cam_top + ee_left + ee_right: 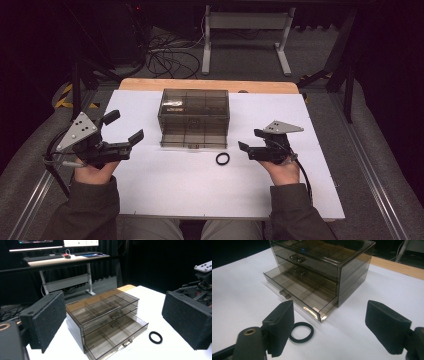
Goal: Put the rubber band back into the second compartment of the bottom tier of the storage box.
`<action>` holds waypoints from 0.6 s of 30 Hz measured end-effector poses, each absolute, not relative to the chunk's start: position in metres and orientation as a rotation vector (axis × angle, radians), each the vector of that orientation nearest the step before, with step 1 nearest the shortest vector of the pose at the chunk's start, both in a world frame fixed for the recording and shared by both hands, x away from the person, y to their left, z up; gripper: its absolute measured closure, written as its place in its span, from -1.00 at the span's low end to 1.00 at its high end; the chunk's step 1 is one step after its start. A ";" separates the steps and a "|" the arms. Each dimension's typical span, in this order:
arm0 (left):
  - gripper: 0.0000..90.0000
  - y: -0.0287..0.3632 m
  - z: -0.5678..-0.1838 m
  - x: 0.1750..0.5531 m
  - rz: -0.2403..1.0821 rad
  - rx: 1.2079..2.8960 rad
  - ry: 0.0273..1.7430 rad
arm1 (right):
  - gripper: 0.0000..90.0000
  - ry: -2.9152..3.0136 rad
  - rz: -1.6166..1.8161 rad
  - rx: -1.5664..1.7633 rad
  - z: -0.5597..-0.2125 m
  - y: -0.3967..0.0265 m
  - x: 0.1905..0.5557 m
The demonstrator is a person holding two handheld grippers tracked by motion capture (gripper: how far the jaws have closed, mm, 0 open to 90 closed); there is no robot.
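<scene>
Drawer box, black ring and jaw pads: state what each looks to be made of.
Drawer box: smoky, see-through rigid plastic, probably acrylic; glossy edges, dividers visible through the walls.
Black ring: matte black, likely rubber or elastic band; no shine, so the look leaves it open.
Jaw pads: black foam or coarse rubber; grainy, speckled, non-reflective surface.

High view: we look down and forward from above the person's side, whole white table [165,190] in frame, floor and desk legs beyond the far edge. Left gripper view: low at the table's left, facing right and far across it, between its own jaws, fairly near the drawer box [105,320]; the black ring [155,337] sits right of the box. Right gripper view: low at the right, facing left and far, closer in. All three share the drawer box [317,272] [194,118] and ring [301,332] [222,159].
</scene>
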State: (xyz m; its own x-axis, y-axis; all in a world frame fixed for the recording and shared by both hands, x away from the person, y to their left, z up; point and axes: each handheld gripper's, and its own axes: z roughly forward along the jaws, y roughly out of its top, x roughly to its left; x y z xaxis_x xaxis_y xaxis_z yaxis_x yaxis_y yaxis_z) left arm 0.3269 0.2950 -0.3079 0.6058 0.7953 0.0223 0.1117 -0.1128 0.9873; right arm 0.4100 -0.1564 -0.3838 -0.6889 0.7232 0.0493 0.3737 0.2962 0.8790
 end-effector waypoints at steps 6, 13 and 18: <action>-0.86 0.294 -0.309 0.328 0.689 1.610 0.776 | -0.41 2.252 1.326 0.978 -0.390 -0.151 0.413; -0.86 0.294 -0.309 0.328 0.692 1.611 0.774 | -0.41 2.276 1.313 0.988 -0.398 -0.144 0.415; -0.86 0.294 -0.309 0.327 0.692 1.612 0.776 | -0.43 2.295 1.294 0.981 -0.405 -0.138 0.417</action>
State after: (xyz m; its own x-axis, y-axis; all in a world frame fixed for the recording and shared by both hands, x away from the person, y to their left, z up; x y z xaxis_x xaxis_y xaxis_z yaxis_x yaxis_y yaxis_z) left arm 0.3275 0.2941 -0.3087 0.6062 0.7949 0.0258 0.1164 -0.1208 0.9858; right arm 0.4173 -0.1377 -0.4047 -0.7091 0.7034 0.0479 0.4049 0.3507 0.8444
